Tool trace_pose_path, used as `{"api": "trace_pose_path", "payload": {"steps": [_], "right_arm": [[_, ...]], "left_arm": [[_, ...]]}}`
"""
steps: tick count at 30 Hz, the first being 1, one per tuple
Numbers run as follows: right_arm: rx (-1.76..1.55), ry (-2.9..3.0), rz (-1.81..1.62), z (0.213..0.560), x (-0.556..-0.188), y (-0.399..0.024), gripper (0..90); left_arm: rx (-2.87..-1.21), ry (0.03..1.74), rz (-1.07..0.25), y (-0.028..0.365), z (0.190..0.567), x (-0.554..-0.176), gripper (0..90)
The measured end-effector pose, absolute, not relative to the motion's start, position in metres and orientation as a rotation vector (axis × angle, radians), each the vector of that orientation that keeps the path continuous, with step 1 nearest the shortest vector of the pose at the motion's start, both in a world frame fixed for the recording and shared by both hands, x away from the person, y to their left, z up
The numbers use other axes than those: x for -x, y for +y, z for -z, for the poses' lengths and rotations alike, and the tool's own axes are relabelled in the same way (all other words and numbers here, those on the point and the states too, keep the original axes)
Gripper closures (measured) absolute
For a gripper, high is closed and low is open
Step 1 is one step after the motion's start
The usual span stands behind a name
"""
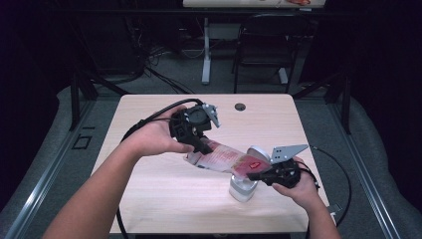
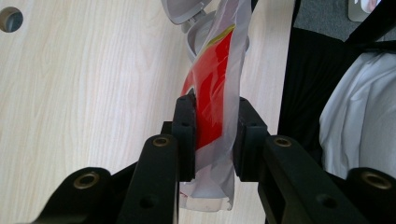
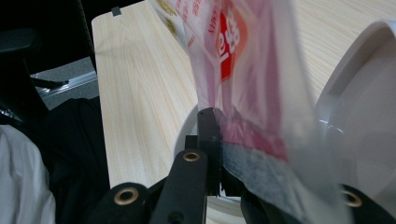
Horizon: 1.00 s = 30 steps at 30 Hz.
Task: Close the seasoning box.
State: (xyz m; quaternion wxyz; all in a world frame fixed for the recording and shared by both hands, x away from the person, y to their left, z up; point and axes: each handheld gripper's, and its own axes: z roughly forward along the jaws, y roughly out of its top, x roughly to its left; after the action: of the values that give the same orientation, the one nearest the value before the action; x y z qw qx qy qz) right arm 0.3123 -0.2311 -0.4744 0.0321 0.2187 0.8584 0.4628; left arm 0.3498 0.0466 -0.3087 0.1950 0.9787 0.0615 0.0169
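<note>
A red-and-white plastic pouch (image 1: 224, 158) is stretched slanting above the table between both grippers. My left gripper (image 1: 206, 148) is shut on its upper end, and in the left gripper view the pads of this gripper (image 2: 215, 105) pinch the pouch (image 2: 219, 60) from both sides. My right gripper (image 1: 254, 175) is shut on the lower end, just over a white container (image 1: 242, 189) whose hinged lid (image 1: 259, 152) stands open. In the right gripper view the pouch (image 3: 243, 56) drapes over this gripper (image 3: 243, 126) and hides one jaw; the lid (image 3: 359, 102) is at the right.
The light wooden table (image 1: 164, 199) has a round cable hole (image 1: 240, 106) near its far edge. Black cables trail from both grippers off the table's sides. A black chair (image 1: 263, 40) and a desk leg stand beyond the table.
</note>
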Motion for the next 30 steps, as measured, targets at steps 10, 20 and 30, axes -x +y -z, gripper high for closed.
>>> {"api": "trace_pose_path", "payload": {"steps": [10,20,30], "right_arm": [[-0.672,2.643,-1.426,0.474,-0.3122,-0.2317,89.5],[-0.67,2.649,-1.416,0.4744,-0.3123,-0.2317,89.5],[-0.673,2.651,-1.414,0.4742,-0.3125,-0.2328,89.5]], "left_arm": [[-2.742,0.174,-0.047,0.0455,0.3082,-0.3502,74.5],[-2.74,0.17,-0.051,0.0438,0.3073,-0.3498,74.5],[-2.736,0.173,-0.052,0.0434,0.3079,-0.3502,74.3]]}}
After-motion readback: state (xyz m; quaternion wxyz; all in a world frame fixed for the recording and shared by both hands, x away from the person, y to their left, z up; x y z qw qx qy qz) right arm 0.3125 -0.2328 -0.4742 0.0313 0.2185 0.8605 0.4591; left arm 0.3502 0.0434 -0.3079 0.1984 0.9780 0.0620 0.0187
